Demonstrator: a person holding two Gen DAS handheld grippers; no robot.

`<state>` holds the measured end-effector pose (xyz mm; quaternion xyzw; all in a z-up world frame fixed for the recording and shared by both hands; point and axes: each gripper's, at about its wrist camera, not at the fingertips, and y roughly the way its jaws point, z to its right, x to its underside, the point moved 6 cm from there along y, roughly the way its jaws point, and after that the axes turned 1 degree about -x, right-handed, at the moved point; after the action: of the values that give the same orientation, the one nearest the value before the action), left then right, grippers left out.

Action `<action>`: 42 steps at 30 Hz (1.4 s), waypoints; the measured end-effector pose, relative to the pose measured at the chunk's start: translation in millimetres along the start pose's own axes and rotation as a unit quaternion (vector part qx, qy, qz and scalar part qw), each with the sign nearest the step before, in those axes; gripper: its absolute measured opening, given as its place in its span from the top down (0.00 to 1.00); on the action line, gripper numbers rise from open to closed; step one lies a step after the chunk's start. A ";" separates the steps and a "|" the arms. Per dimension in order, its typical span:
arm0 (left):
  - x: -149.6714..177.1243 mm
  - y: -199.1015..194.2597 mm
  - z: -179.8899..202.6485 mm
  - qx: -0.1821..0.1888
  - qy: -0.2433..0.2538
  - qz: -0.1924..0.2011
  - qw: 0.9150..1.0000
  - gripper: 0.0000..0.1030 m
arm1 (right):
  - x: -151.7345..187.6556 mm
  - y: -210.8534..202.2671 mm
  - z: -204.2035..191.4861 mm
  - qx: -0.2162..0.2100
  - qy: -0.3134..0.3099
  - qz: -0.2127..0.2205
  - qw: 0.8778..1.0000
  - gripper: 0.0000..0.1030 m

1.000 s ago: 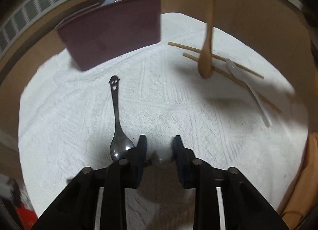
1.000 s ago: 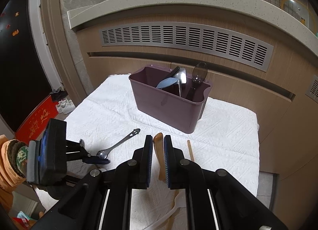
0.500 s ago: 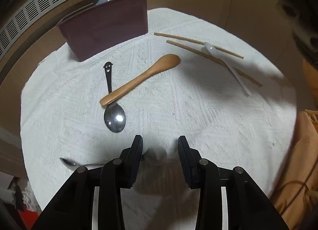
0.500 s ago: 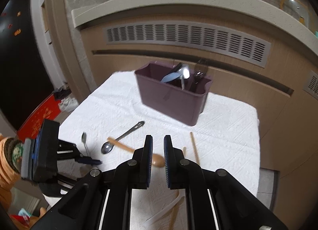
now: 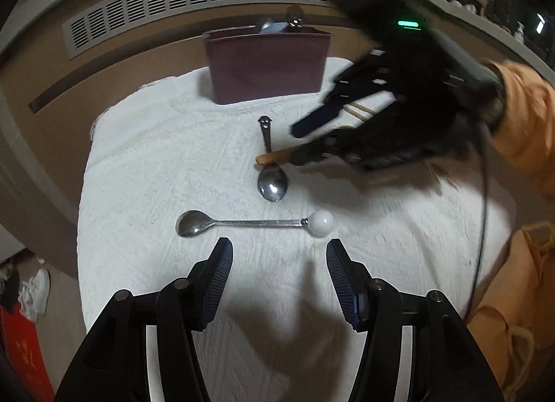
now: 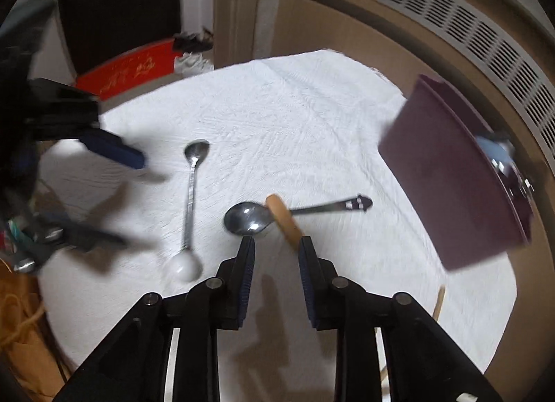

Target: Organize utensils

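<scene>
The white textured cloth [image 5: 145,166] has bare room along its left side and near edge, while the dark purple plastic utensil bin [image 5: 267,65] stands at its far edge by the vented panel. A slim steel spoon with a white ball end [image 5: 256,223] lies just ahead of the left gripper [image 5: 279,275], whose jaws are opening with nothing between them. The left view shows chopsticks [image 5: 359,110] behind the right gripper [image 6: 275,263]; the right view shows that gripper's jaws opening, tilted down over the light wooden spoon [image 6: 284,220], which crosses a steel spoon with a smiley handle [image 6: 249,220]. An orange sleeve [image 5: 523,117] angles in from the right.
</scene>
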<state>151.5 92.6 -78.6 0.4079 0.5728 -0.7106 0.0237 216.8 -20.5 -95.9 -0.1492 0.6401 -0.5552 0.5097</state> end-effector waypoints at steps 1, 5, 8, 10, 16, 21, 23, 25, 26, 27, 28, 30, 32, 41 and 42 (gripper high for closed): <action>0.4 2.1 4.3 0.000 0.015 -0.003 1.000 0.45 | -3.0 9.5 2.9 -0.002 -0.007 -0.010 1.000 0.75; -1.5 15.9 20.6 0.001 0.098 -0.019 0.995 0.44 | -2.3 36.0 13.3 -0.030 -0.002 -0.045 0.999 0.73; -8.9 32.8 31.6 -0.003 0.160 -0.030 0.987 0.44 | 2.6 34.8 24.6 -0.051 0.048 -0.041 0.997 0.86; -13.1 45.4 35.6 -0.008 0.200 -0.037 0.979 0.45 | 12.5 31.5 34.7 -0.040 0.081 -0.042 0.995 0.90; -36.2 71.3 34.8 -0.016 0.221 -0.035 0.974 0.44 | 45.9 14.5 74.6 -0.034 0.178 -0.042 0.982 0.90; -62.6 93.3 12.8 -0.012 0.135 -0.030 0.990 0.53 | 59.2 8.0 100.8 -0.037 0.229 -0.034 0.972 0.90; -71.4 101.3 7.9 0.014 0.091 -0.037 0.995 0.67 | 62.5 9.9 105.6 -0.044 0.240 -0.036 0.969 0.90; -79.8 111.3 0.5 0.025 0.052 -0.044 0.997 0.71 | 65.1 13.8 108.5 -0.047 0.249 -0.038 0.967 0.90; -83.3 114.2 -1.2 0.026 0.041 -0.043 0.998 0.72 | 64.3 14.8 107.0 -0.048 0.252 -0.037 0.966 0.90; -86.4 117.2 -2.5 0.023 0.038 -0.043 0.998 0.72 | 64.3 14.9 107.0 -0.049 0.254 -0.035 0.965 0.90; -89.0 119.4 -2.3 0.018 0.040 -0.042 0.998 0.72 | 63.3 15.0 106.7 -0.049 0.255 -0.033 0.965 0.90; -92.4 121.5 1.2 0.011 0.041 -0.046 0.998 0.72 | 62.3 15.2 106.6 -0.046 0.254 -0.030 0.966 0.90; -96.9 124.6 2.8 0.003 0.041 -0.051 0.998 0.72 | 61.1 16.2 106.7 -0.037 0.249 -0.029 0.967 0.90; -102.2 125.9 -10.7 -0.034 -0.031 -0.037 0.998 0.78 | 34.4 35.2 109.9 -0.001 0.220 -0.023 0.975 0.78; -101.9 123.9 -12.7 -0.035 -0.039 -0.032 0.998 0.78 | 31.5 36.8 107.6 0.011 0.209 -0.025 0.978 0.78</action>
<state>288.5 16.6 -115.4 0.3602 0.6085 -0.7061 0.0372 304.9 -92.0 -128.4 -0.0402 0.7222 -0.5940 0.3521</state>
